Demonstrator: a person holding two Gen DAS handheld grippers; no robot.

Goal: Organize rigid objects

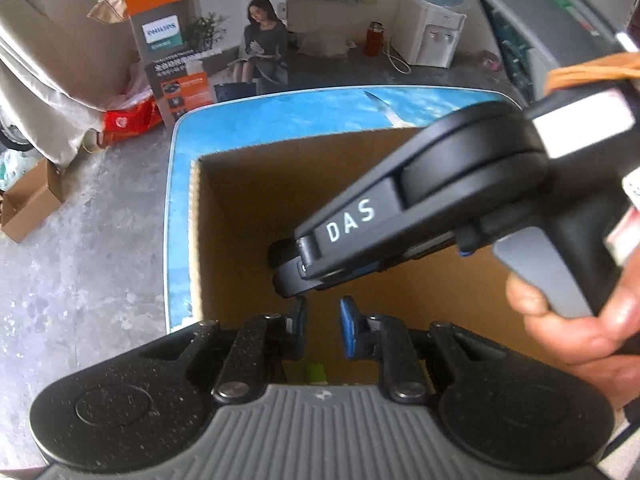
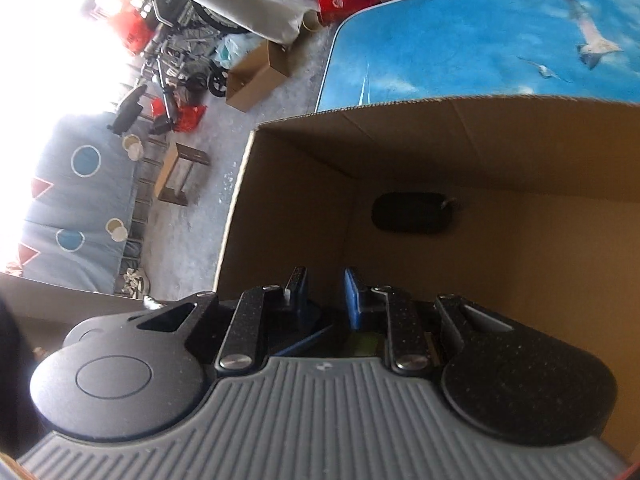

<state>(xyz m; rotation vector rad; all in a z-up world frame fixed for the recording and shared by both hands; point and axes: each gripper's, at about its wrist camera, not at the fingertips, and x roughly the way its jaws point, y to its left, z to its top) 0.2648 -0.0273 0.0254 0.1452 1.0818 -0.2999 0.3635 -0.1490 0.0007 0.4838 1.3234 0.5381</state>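
We see a brown cardboard box (image 2: 500,200) on a sky-blue surface (image 2: 460,40) printed with white clouds and gulls. A black case (image 2: 414,213) lies inside the box. Our left gripper (image 1: 323,322) is black with blue pads; the right gripper (image 1: 400,208) bears white "DAS" lettering. The floor (image 1: 80,260) is mottled grey.

Two fisheye views looking down, close above one open cardboard box (image 1: 240,200).
Both share its brown interior and the blue bench (image 2: 460,40) beneath.
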